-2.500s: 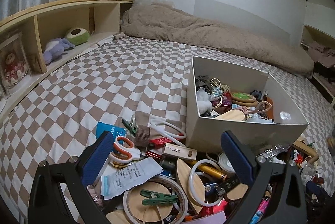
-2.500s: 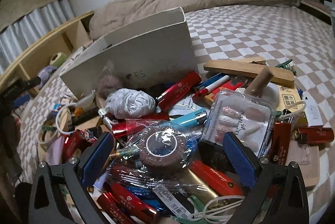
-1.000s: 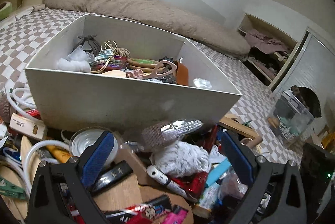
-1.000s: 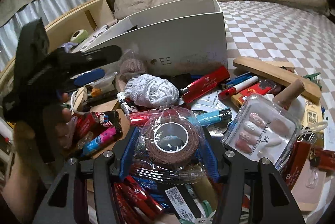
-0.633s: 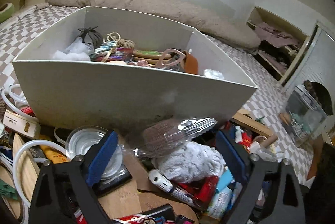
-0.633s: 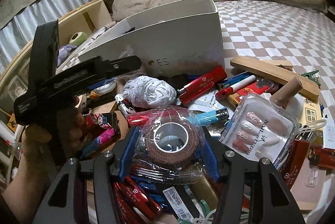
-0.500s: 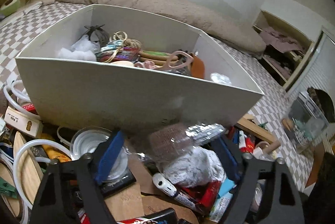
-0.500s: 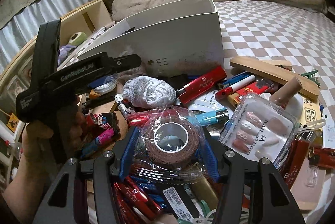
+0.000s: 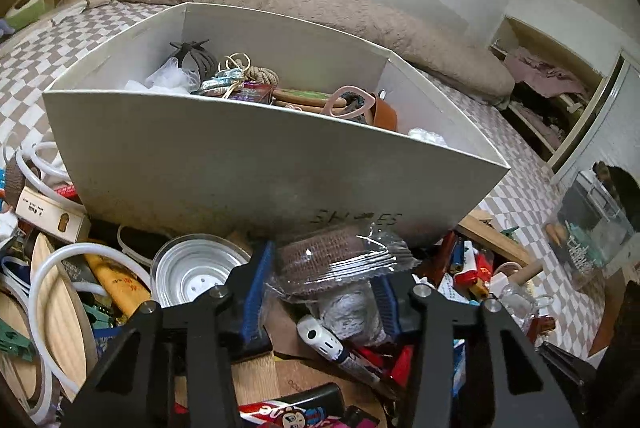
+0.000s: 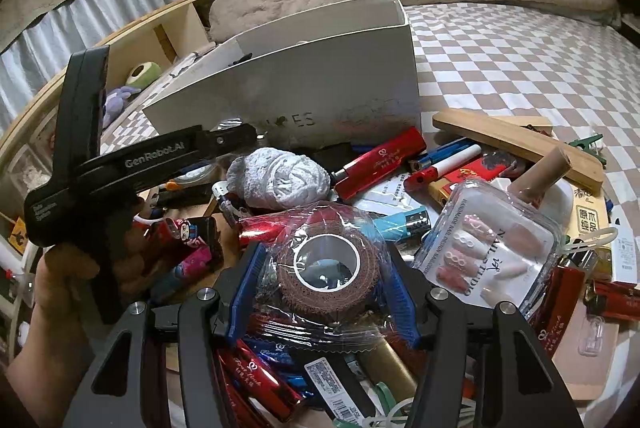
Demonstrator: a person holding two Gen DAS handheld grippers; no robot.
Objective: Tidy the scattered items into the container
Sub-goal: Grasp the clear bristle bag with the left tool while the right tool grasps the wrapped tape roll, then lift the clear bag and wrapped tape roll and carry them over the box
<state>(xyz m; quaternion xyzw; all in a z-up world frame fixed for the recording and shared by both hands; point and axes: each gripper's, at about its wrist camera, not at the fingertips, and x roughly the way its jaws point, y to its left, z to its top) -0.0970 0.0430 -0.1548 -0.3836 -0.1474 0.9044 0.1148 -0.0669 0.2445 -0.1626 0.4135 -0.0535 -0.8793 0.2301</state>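
My left gripper (image 9: 320,292) has its blue fingers (image 9: 253,292) clenched on a wrapped brown roll (image 9: 320,252), held just in front of the white box (image 9: 260,167), below its rim. My right gripper (image 10: 324,292) grips a second brown bandage roll (image 10: 327,274), also in crinkly clear wrap, with the pile of lighters and pens beneath it; whether it is lifted free of the pile I cannot quite tell from this angle. Both rolls look light and soft, springy under pressure, and I judge the film slippery, so the fingers belong across the round sides of the roll itself, not on the loose plastic flaps. A white cloth wad (image 10: 280,179) lies beyond my right fingers, the nail-tip case (image 10: 488,252) just to their right. Compared with 2.5 seconds ago, both pairs of fingers, then spread wide, have closed, and the left one has swung from the far side of the heap to the box's front wall.
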